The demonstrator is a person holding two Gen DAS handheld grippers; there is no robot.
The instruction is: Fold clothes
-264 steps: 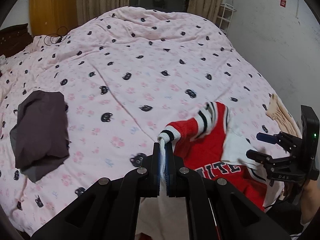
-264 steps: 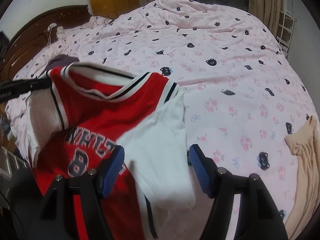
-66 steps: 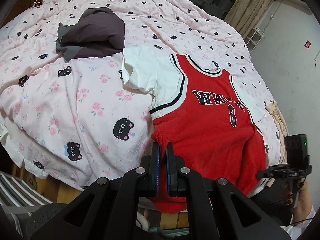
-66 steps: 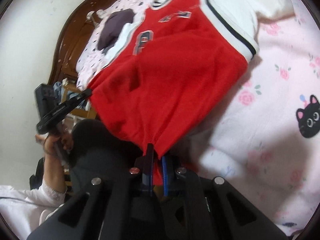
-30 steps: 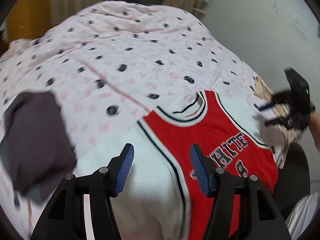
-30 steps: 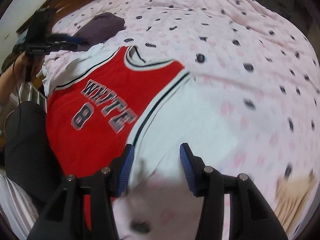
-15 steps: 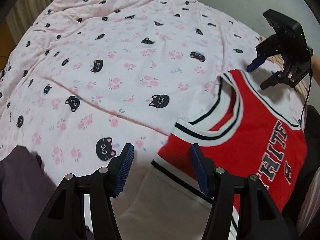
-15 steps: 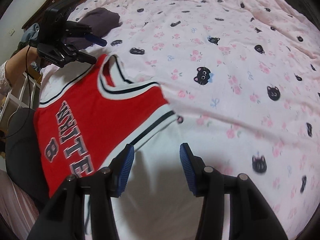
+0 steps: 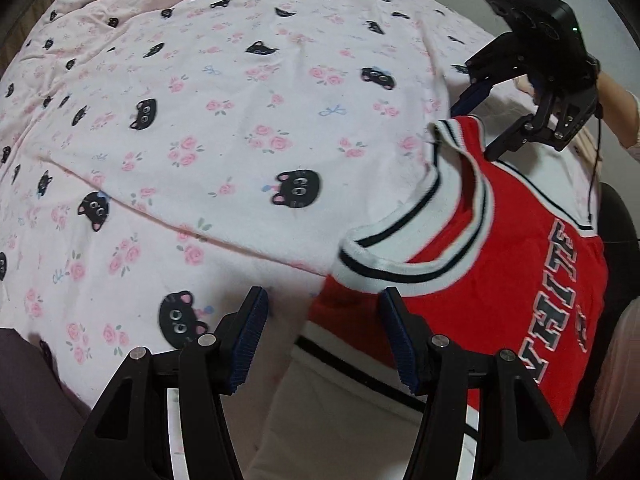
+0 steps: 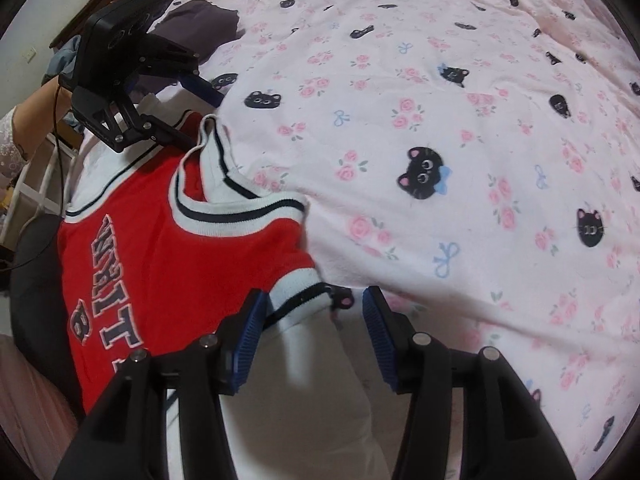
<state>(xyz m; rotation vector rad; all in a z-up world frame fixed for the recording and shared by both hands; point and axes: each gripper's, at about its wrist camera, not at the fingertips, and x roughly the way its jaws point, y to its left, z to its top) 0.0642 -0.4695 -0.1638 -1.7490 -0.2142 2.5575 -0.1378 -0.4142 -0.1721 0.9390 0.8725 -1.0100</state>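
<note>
Red knit jersey with white sleeves [image 9: 500,248] reads "WHITE" and "8", lying flat on your pink cat-print bedspread [image 9: 224,128]. Your left gripper [image 9: 322,336] has fingers wide apart, holding nothing, its white sleeve between and below them. Your right gripper [image 10: 312,336] is likewise spread wide, empty, the striped armhole trim just ahead of its left finger.

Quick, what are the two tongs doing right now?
Left tongs: open, holding nothing, over the red jersey's shoulder.
Right tongs: open, holding nothing, over its other shoulder.
</note>
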